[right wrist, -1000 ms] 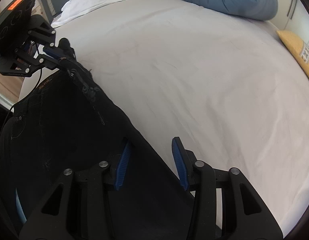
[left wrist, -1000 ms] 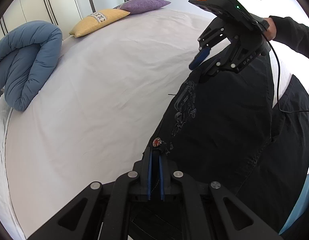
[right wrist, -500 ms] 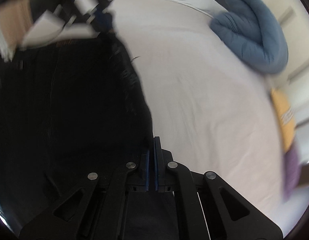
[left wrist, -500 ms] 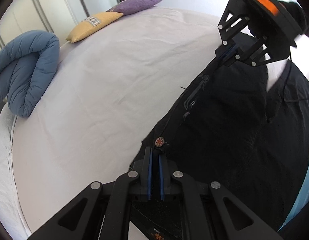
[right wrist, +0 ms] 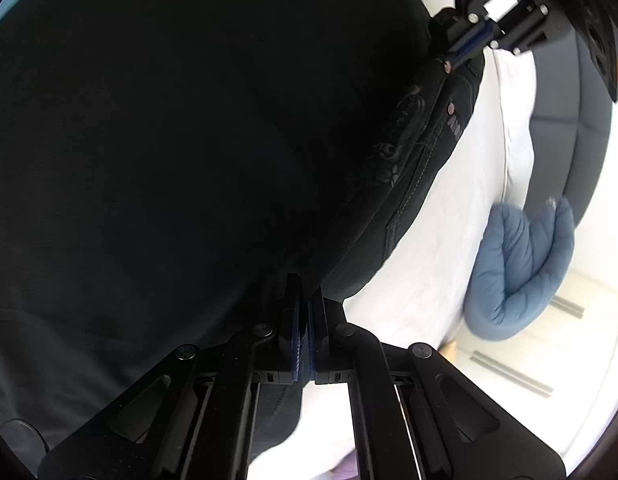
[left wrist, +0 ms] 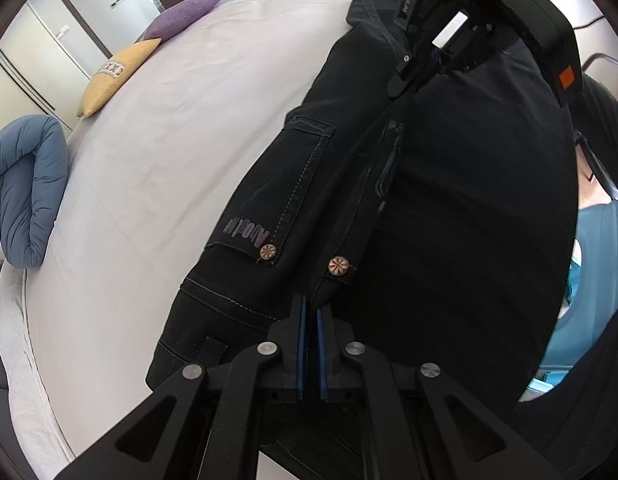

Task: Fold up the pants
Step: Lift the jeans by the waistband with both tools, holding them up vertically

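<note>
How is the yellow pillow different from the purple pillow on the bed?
The yellow pillow bears a printed patch with letters; the purple pillow looks plain. The yellow pillow lies nearer the rolled blue duvet; the purple pillow lies farther off. Both rest at the white bed's edge.

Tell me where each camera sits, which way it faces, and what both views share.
Left wrist: on the left gripper, looking down over black pants and white bed; right gripper opposite.
Right wrist: on the right gripper, facing the pants; left gripper above.
Shared: pants, bed, blue duvet.
</note>
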The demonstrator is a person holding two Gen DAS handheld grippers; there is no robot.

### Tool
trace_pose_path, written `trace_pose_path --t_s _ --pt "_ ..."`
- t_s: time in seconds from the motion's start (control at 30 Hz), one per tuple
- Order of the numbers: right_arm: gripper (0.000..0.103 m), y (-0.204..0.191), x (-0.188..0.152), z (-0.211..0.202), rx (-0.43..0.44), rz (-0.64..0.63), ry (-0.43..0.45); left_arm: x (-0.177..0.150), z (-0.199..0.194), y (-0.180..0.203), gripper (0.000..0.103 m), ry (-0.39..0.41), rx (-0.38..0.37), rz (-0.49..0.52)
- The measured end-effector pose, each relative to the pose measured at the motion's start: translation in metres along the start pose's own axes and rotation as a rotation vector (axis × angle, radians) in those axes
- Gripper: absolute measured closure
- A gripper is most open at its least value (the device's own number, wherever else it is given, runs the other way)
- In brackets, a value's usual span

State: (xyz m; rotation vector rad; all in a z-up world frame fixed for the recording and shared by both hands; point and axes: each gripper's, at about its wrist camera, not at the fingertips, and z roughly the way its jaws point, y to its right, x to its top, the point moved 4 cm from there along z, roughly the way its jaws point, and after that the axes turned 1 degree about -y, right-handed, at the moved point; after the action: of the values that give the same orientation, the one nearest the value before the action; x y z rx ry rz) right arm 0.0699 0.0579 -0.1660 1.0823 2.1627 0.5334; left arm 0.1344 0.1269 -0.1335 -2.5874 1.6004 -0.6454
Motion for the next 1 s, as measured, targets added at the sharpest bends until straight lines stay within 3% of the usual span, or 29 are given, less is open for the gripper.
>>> trace_pose_path --t_s 0.17,0.37,0.63,0.97,1.0 --pt "0.101 -0.013 0.033 -0.039 -0.021 -0.062 0.040 -0.016 -0.009 0.017 0.099 -0.030 0.001 0.028" --pt "0.101 -0.029 0.066 -0.061 0.030 -0.077 0.074 -0.038 -0.006 0.051 0.098 -0.096 0.009 0.120" --pt "0.101 -0.037 0.095 -0.076 0.061 -0.007 0.116 -0.063 -0.017 0.065 0.098 -0.104 -0.029 0.081" --pt "0.101 -0.049 0.119 -0.083 0.083 0.059 0.091 -0.057 -0.010 0.079 0.098 -0.123 -0.028 0.068" --pt "0.101 -0.064 0.126 -0.094 0.082 0.062 0.086 -0.055 -0.007 0.086 0.098 -0.124 -0.025 0.070"
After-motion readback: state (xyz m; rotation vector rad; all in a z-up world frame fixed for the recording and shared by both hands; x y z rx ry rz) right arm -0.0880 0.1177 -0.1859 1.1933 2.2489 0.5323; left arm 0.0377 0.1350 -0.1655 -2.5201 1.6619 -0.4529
